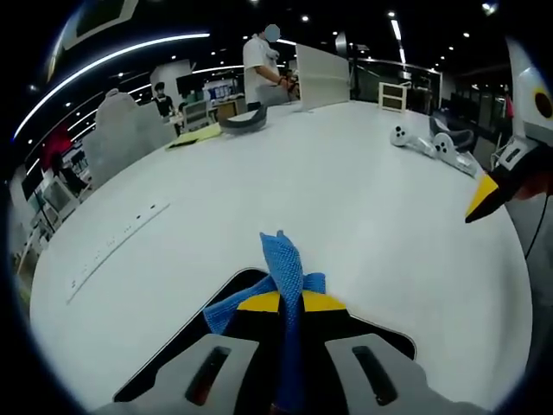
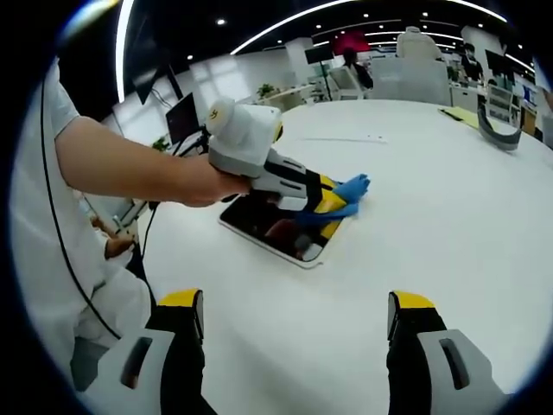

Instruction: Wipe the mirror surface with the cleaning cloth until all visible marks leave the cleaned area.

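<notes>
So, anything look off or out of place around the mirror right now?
Nothing stands out. The left gripper holds the blue cloth over the mirror, which lies flat on the white table.

Bright overhead strip lighting — soft shadows, strong fisheye edge distortion.

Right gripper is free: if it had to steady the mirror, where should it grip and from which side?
Probably the near long edge of the mirror, approached low from the right gripper side. It lies flat on the white table, so only its thin rim is grippable; the left gripper and blue cloth occupy the far end.
</notes>
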A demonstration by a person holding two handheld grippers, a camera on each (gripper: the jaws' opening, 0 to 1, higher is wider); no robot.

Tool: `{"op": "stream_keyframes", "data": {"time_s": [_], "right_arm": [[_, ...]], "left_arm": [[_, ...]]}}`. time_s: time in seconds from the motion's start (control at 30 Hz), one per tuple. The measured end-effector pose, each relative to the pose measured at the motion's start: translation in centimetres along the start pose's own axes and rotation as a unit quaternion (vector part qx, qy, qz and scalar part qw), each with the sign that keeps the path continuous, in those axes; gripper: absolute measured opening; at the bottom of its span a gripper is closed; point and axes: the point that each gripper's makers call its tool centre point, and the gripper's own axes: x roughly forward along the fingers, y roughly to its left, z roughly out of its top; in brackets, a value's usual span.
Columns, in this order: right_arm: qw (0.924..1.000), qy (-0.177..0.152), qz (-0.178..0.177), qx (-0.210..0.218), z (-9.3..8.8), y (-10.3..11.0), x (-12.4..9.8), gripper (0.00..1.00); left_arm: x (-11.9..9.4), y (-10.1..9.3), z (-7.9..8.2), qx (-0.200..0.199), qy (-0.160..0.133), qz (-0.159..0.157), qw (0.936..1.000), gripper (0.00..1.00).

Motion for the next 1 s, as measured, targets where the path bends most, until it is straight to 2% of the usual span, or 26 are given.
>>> {"op": "stream_keyframes", "data": {"time_s": [0.33, 1.0], "right_arm": [[1.0, -0.001, -0.004, -0.001, 0.0, 0.1, -0.4, 0.87], [0.9997, -0.012, -0.016, -0.013, 0.4, 0.0, -1.8, 0.87]], "left_arm": [[-0.1, -0.3, -0.1, -0.021, -0.001, -0.002, 0.9998, 0.04], [-1.0, -1.7, -0.7, -0.02, 0.01, -0.006, 0.9997, 0.04]]}}
